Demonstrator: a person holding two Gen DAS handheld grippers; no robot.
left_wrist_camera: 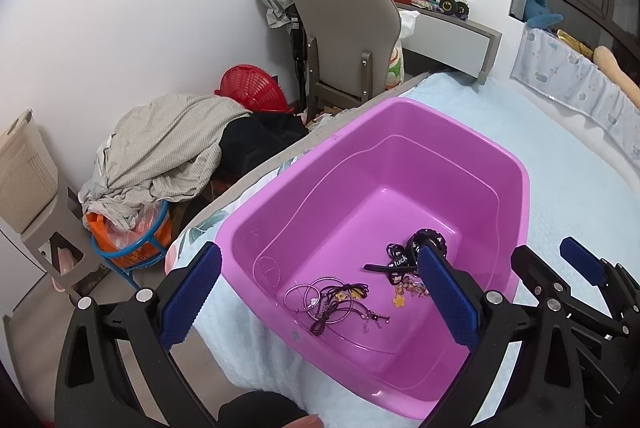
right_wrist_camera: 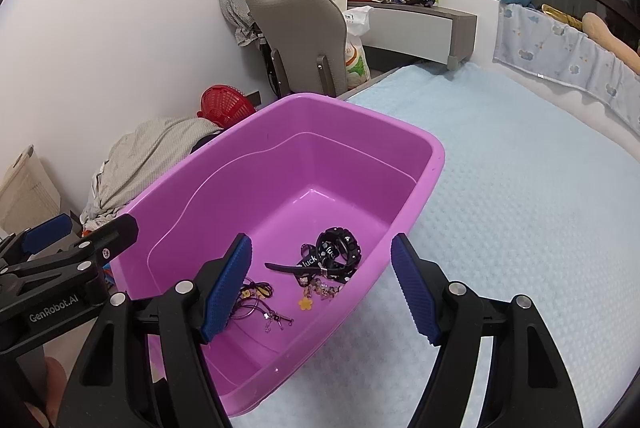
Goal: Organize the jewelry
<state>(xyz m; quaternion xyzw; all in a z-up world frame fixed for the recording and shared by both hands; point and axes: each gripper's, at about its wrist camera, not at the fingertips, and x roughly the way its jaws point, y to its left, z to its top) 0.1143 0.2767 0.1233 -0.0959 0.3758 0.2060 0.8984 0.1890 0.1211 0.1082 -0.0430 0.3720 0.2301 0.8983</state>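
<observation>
Fig. | L tongs (left_wrist_camera: 320,302) & R tongs (right_wrist_camera: 322,288) both released, empty | jewelry (left_wrist_camera: 360,292) lay on basin (left_wrist_camera: 516,164) floor, near-edge end | advice: descend vertically, pinch one piece, avoid tangled cords.

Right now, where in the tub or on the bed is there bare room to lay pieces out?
The far half of the purple plastic tub is bare; its near floor is crowded with silver bangles and a black beaded bracelet. The light blue bedspread right of the tub is open.
</observation>
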